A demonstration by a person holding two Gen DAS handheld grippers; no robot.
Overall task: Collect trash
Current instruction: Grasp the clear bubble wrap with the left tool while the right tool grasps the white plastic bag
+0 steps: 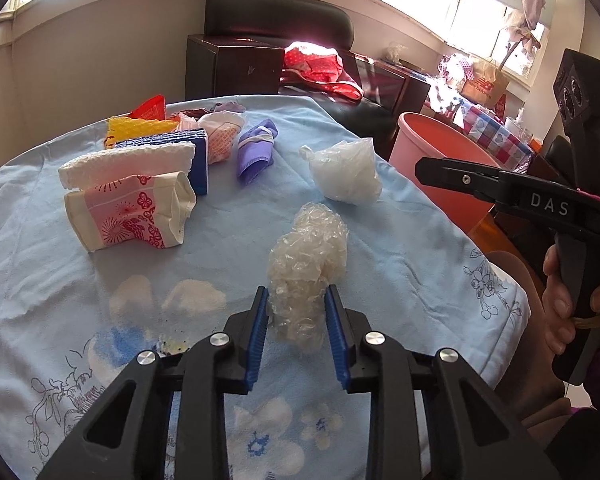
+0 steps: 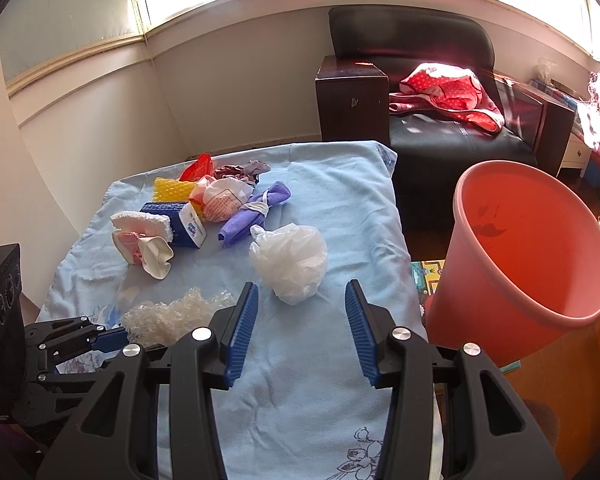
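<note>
While on cloth: clear plastic wad sits between left gripper pads, squeezed.
Right gripper: spread, empty, white bag just ahead.

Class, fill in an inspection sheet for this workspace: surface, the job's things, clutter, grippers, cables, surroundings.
Surface: table under a light blue floral cloth.
Job's things: crumpled clear wrap; white plastic bag; pink bin beside the table.
Clutter: pile of packets and sponges; purple cloth.
Grippers: left gripper pads against the clear wrap; right gripper open, empty, short of the white bag.
Cables: nothing seen.
Surroundings: black armchair holding red fabric; windows.
</note>
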